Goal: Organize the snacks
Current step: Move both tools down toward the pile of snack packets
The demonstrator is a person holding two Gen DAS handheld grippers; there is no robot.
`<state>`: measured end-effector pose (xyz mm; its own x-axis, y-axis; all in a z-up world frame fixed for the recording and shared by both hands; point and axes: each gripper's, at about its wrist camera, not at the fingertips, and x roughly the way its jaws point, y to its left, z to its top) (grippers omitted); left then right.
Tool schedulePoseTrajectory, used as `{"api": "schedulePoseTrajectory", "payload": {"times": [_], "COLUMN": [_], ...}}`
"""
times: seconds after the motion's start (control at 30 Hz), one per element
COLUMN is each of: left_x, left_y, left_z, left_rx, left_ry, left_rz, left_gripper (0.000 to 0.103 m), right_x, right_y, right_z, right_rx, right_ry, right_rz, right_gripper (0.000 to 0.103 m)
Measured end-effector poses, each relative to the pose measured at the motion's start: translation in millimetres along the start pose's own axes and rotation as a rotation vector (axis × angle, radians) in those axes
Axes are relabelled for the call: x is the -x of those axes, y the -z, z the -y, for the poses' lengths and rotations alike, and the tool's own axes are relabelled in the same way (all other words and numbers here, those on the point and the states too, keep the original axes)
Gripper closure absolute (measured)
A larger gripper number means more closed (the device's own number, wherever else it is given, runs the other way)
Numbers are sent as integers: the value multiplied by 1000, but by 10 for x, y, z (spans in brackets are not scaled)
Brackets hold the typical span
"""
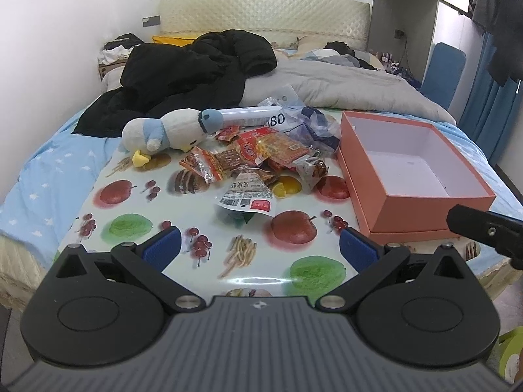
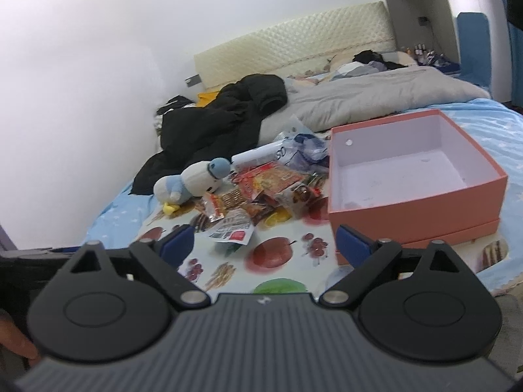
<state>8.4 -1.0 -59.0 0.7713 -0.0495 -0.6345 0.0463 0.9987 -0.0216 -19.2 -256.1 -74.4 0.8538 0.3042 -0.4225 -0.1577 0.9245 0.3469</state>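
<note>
At the near edge of the mat [image 1: 137,196], both my claws hang spread with nothing between the pads: the left claw [image 1: 258,250] over the printed fries, the right claw [image 2: 264,245] just short of the box [image 2: 415,215]. No snack is in the box yet, so I judge the first pick is the step in hand.

Nearest me lies the white pack [image 1: 248,197], label up, a little apart from the pile [image 1: 261,153] at the mat's middle. It is the easy one to start with. I would bring a claw down low and flat, slide one pad under its loose near edge, and close on that edge alone so the foil does not skid.

Beyond it the red packs overlap, so pulling one from below would drag the rest. Take from the top.

Right of the pile, the box sits at the mat's right edge, open, white inside, on its lid. I should lift clear of its near wall before letting go.

At the far left of the pile lies a plush [image 1: 170,130], touching the packs. It is no snack, I think, so leave it.
</note>
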Motion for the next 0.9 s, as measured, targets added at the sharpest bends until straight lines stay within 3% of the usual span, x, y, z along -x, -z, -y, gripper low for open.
{"api": "schedulePoseTrajectory", "payload": {"times": [0.07, 0.3, 0.63, 0.9], "left_x": [-24, -169, -657, -1270], "left_y": [-20, -94, -202, -270], "left_z": [-4, -16, -203, -515], "left_rx": [-1, -24, 24, 108], "left_ry": [7, 20, 53, 79], "left_rz": [1, 12, -18, -54], "left_gripper": [0, 0, 0, 0], "right_x": [-33, -157, -467, -989], "right_y": [-3, 1, -86, -73], "right_z": [-12, -72, -29, -143], "right_rx": [2, 37, 31, 126], "right_ry": [-4, 19, -21, -3], "right_rz": [-7, 12, 32, -15], "right_gripper": [24, 24, 23, 48]}}
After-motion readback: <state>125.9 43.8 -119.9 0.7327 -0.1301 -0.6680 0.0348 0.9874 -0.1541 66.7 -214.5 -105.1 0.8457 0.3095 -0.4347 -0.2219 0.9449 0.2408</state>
